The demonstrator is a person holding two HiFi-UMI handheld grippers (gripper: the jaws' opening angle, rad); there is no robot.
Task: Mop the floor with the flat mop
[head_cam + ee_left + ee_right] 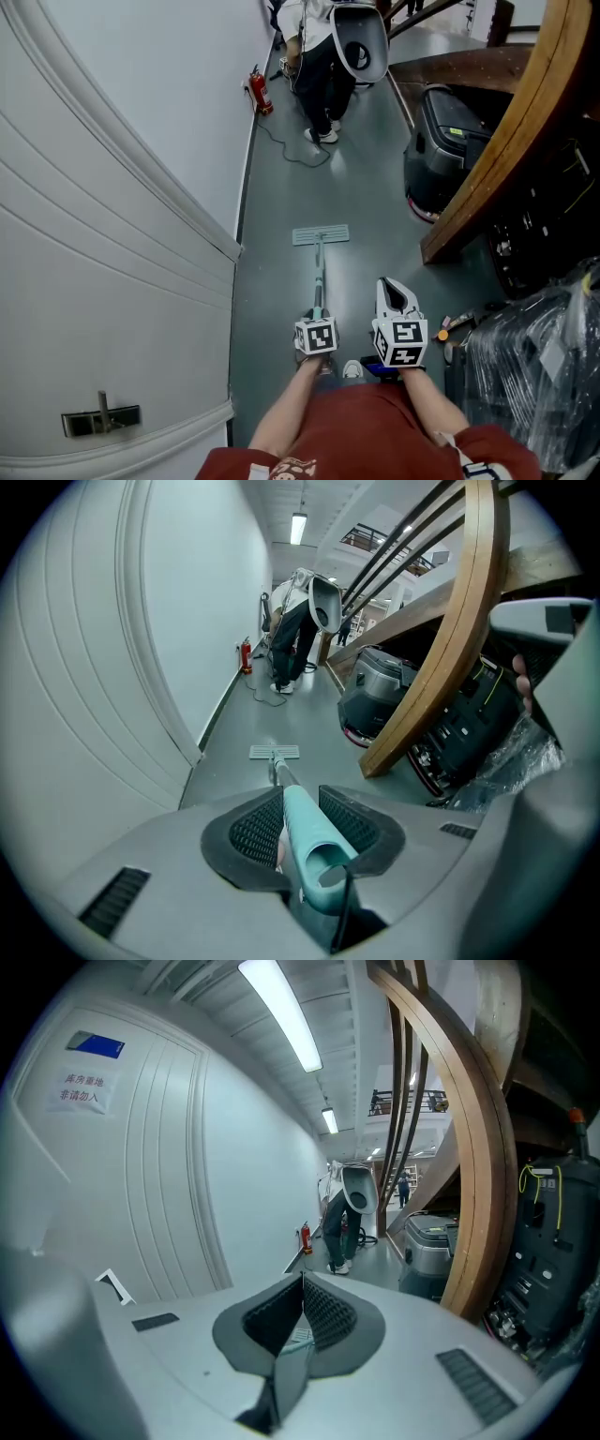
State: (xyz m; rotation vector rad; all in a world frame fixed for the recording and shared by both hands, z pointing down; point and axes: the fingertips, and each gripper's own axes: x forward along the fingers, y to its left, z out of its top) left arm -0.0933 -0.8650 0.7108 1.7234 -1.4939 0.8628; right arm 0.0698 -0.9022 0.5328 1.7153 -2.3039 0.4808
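Note:
The flat mop lies ahead of me on the grey floor, its pale rectangular head point(320, 234) flat on the ground and its teal handle point(319, 281) running back toward me. My left gripper point(316, 321) is shut on the top end of that handle. In the left gripper view the teal handle point(305, 832) sits clamped between the black pads, with the mop head point(274, 752) far down the shaft. My right gripper point(395, 289) hovers just right of the handle, apart from it, pointing forward. In the right gripper view its jaws point(302, 1283) meet with nothing between them.
A white panelled wall point(112, 234) bounds the corridor on the left. A curved wooden beam point(506, 141), a dark floor machine point(445, 141) and plastic-wrapped goods point(534, 366) crowd the right. Far ahead a person point(323, 56) bends over, beside a red fire extinguisher point(260, 92) and a floor cable point(295, 150).

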